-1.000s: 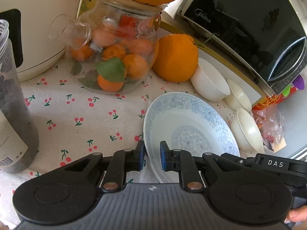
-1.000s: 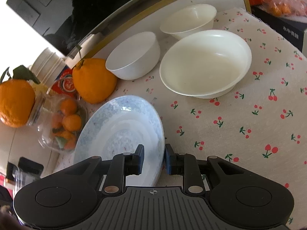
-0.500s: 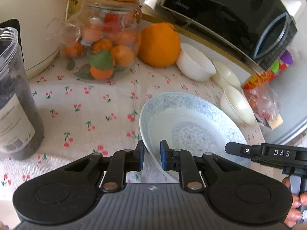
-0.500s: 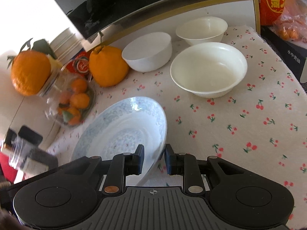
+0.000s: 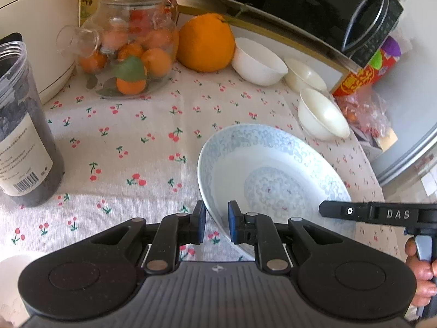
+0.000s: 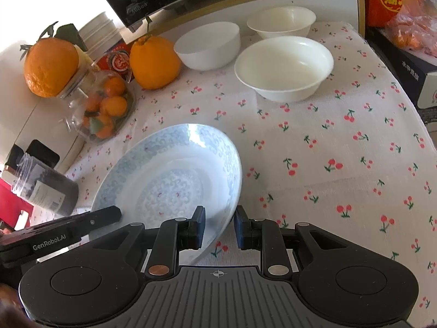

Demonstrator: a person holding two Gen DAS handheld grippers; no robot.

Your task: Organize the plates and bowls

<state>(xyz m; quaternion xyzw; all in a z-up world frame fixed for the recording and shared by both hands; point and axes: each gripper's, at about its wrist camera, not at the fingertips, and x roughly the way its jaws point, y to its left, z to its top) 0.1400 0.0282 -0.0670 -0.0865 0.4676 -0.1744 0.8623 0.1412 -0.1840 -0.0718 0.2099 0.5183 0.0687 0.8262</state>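
Holding the blue-patterned plate [image 5: 273, 175] from both sides, the two grippers carry it tilted over the near middle of the cherry-print tablecloth [image 5: 123, 142]. The left gripper [image 5: 215, 225] has its jaws nearly together on the plate's left rim, which runs down between the blue pads; the right gripper [image 6: 220, 228] is clamped the same way on the opposite rim, one pad inside the dish and one outside. In the right wrist view the plate's right edge appears to stand higher than its left, so I judge that it is lifted off the cloth rather than resting flat, though no gap can be seen directly.

Going left to right along the far edge of the table: a dark plastic jar [image 5: 21, 134] near the left edge, a glass jar of small oranges [image 5: 128, 54], a large orange [image 5: 206, 43], then three empty bowls. The white bowl [image 6: 207, 45] sits just beside the orange, the small cream bowl [image 6: 281, 22] behind near the microwave [image 5: 300, 5], and the wide cream bowl [image 6: 284, 67] nearer, toward the far right corner.

The relation that matters is this: the bowls lie ahead and to the right of the plate, well apart from it, with bare cloth between. The right hand is the nearer to them, so it would likely lead any move that way, the left following to keep the plate level.
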